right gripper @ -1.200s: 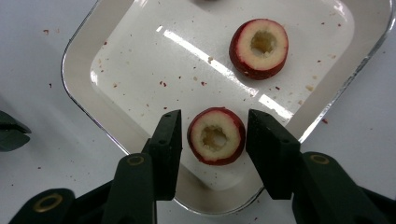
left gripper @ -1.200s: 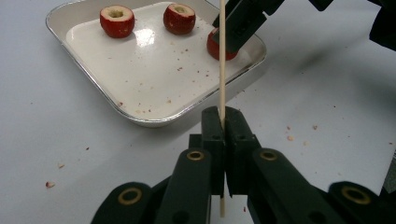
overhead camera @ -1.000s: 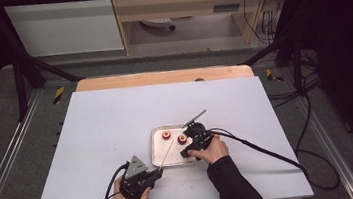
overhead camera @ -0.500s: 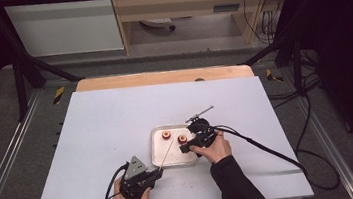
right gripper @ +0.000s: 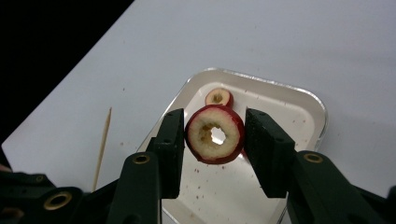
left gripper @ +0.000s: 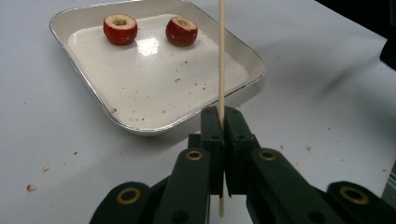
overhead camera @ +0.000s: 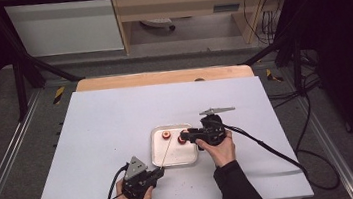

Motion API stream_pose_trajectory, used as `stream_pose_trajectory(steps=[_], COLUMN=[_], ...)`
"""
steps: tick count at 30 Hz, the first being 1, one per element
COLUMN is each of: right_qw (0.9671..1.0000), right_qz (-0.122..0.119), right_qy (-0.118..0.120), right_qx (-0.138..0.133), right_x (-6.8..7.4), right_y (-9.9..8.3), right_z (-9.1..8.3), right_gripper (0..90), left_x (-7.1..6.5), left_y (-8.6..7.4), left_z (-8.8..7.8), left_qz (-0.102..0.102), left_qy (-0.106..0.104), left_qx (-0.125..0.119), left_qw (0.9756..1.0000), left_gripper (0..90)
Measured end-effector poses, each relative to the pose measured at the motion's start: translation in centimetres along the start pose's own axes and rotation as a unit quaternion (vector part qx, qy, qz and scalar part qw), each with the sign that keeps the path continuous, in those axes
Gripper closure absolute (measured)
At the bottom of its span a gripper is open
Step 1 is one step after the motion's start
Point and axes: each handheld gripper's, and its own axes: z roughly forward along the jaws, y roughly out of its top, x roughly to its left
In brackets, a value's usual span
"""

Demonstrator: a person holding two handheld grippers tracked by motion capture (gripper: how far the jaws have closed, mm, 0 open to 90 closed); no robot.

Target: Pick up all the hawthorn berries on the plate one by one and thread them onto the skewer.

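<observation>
Your right tool (right gripper: 214,135) gripped a cored red fruit ring (right gripper: 215,134) between its two pads, one pad on each side of the red skin, so the pale cut face and the centre hole faced the right gripper view. The ring hung above the metal tray (right gripper: 299,100), clear of its floor. In the high view, the same tool (overhead camera: 185,138) sat over the tray's right edge, with your right hand (overhead camera: 218,147) behind it.

A second cored fruit piece (right gripper: 218,97) rested on the tray floor, beyond the held ring. In the left gripper view, two cored pieces (left gripper: 120,28) (left gripper: 181,31) appeared side by side but apart, at the far end of the tray (left gripper: 140,128).

Your left tool (left gripper: 222,122) was fully closed on a thin wooden skewer (left gripper: 221,60). The skewer ran straight out past the jaws and reached over the tray's near rim. In the high view, that tool (overhead camera: 158,171) rested low on the white counter (overhead camera: 98,133), just off the tray's near left corner.

Fine red crumbs (left gripper: 154,88) dotted the tray floor and the counter beside it.
</observation>
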Motion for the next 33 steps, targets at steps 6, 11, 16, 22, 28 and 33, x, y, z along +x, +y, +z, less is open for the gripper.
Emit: stream_pose_trajectory(steps=[6, 11, 16, 22, 28, 33], right_qw=[0.9969, 0.9926, 0.9870, 0.9803, 0.9735, 0.9701], right_qz=[0.018, 0.027, 0.037, 0.050, 0.060, 0.062], right_qy=[0.012, 0.020, 0.033, 0.046, 0.058, 0.063], right_qx=[-0.076, -0.117, -0.153, -0.185, -0.213, -0.226], right_x=[-0.3, -0.2, 0.1, 0.4, 0.9, 1.0], right_y=[-0.6, -0.8, -0.9, -0.9, -1.1, -1.3], right_z=[0.0, 0.2, 0.2, 0.1, 0.0, -0.1], right_gripper=[59.7, 59.8, 59.8, 59.8, 59.9, 59.9], left_x=[-0.5, -1.2, -1.8, -2.5, -3.2, -3.2], left_y=[-0.2, -0.3, -0.2, 0.1, 0.4, 0.5], left_z=[0.5, 1.2, 1.9, 2.5, 3.3, 3.6], left_qz=[-0.021, -0.042, -0.060, -0.070, -0.090, -0.099], left_qy=[0.011, 0.012, 0.006, -0.001, -0.008, -0.009], left_qx=[-0.003, -0.009, -0.021, -0.040, -0.051, -0.055], left_qw=[0.9997, 0.9990, 0.9980, 0.9967, 0.9947, 0.9935], left_gripper=[88.3, 88.3, 88.3, 88.3, 88.3, 88.3])
